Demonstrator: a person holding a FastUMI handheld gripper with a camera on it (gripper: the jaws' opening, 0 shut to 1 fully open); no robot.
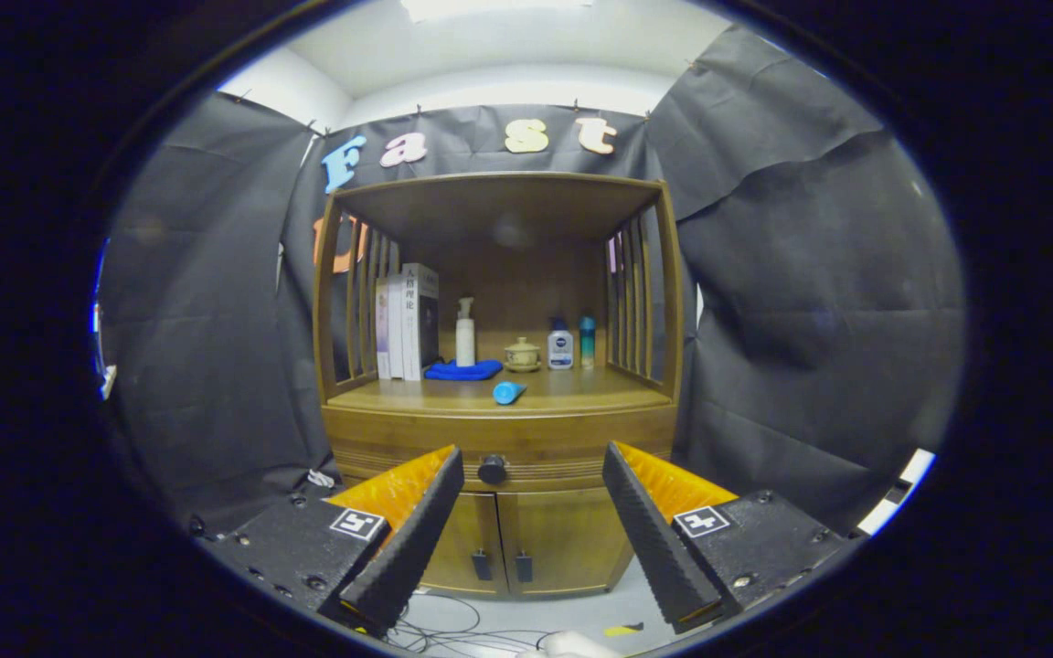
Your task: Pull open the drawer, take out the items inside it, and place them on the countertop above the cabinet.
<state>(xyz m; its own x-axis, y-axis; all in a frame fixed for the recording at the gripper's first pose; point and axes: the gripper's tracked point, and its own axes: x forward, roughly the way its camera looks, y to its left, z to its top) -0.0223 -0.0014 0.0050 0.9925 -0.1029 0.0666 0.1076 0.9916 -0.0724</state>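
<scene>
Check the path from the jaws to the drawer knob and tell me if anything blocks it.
Nothing visible blocks it. The gripper is open, jaws spread wide, and the drawer knob sits beyond them in the gap, slightly toward the left one, with only open air between. The drawer is shut.

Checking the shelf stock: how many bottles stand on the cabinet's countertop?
3: a white pump bottle beside the books, and a white bottle with a teal bottle at the right. Others may hide behind.

Open claw (534, 471) fingers flank the closed wooden drawer's round black knob (493, 469), unobstructed. On the wooden surface (581, 395), front right lies bare; a blue cylinder (508, 392) occupies front centre.
</scene>
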